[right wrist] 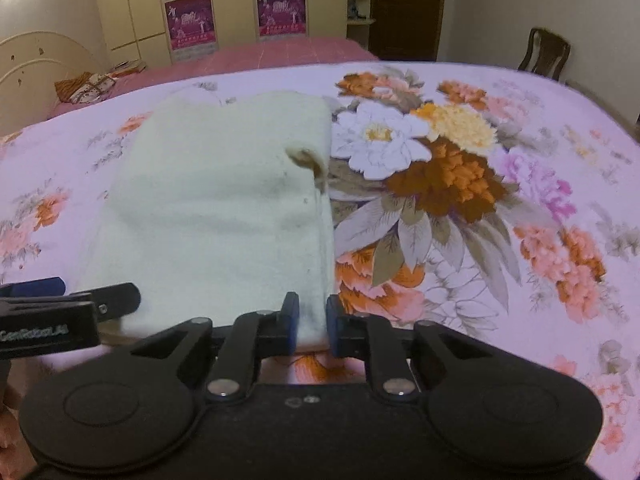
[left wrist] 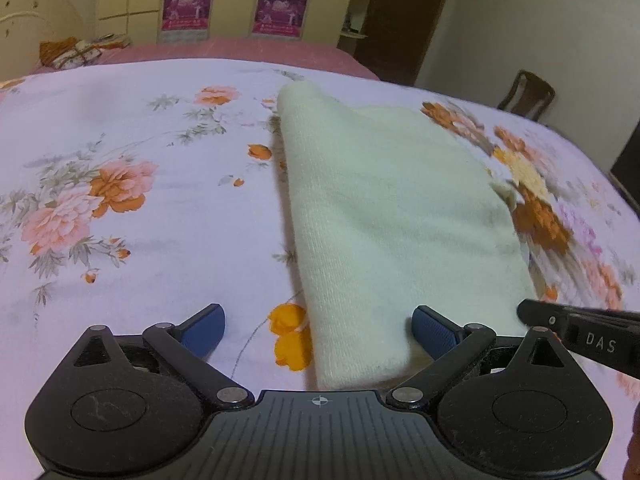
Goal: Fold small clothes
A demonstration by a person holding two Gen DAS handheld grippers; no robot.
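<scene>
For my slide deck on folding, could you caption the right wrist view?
Right gripper pinches the near corner of a cream garment on a floral bedsheet; open left gripper alongside.

Cream cloth (left wrist: 392, 208), floral lilac bedsheet (left wrist: 140, 128)

A bed (left wrist: 120, 128) covered by a pale lilac floral sheet (right wrist: 520, 128) carries a folded cream garment (left wrist: 392, 208), which lies flat near the near edge (its right border beside the big printed bouquet). Toward the far left corner, on a pink cover, rests a crumpled orange-patterned cloth (right wrist: 86, 86).
</scene>
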